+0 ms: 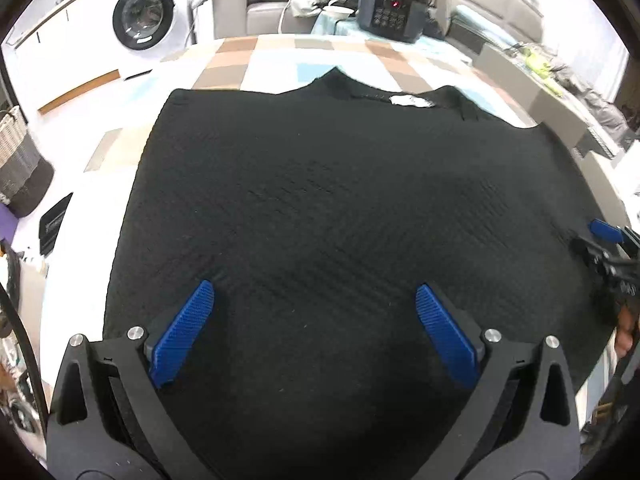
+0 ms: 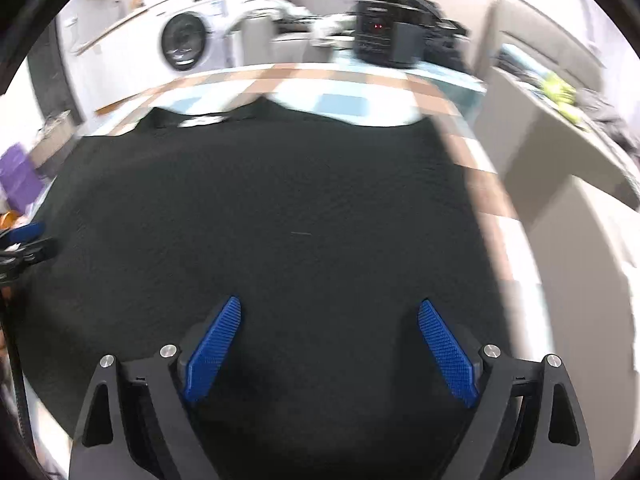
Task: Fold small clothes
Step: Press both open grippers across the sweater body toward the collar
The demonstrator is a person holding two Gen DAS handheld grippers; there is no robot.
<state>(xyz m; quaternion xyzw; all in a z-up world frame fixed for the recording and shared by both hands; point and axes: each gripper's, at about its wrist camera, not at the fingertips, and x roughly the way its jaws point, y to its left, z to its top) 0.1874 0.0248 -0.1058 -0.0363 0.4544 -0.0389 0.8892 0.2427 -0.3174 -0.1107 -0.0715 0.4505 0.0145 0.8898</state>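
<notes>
A black knit garment (image 1: 320, 200) lies spread flat on a checkered cloth, its neckline with a white label (image 1: 410, 101) at the far side. My left gripper (image 1: 314, 294) hovers over the near part of the garment, its blue pads wide apart and nothing between them. At the right edge of the left wrist view my right gripper's blue fingertip (image 1: 606, 230) shows. In the blurred right wrist view the same garment (image 2: 280, 208) fills the middle. There my right gripper (image 2: 330, 310) is open above the near part, empty. The left gripper's fingertip (image 2: 28, 232) shows at the left edge.
The checkered cloth (image 1: 272, 64) covers the table beyond the garment. A black box with a red light (image 1: 394, 8) and piled clothes stand at the far edge. A washing machine (image 1: 146, 20) is at the back left, a woven basket (image 1: 18, 160) on the left, grey cartons (image 2: 560, 168) on the right.
</notes>
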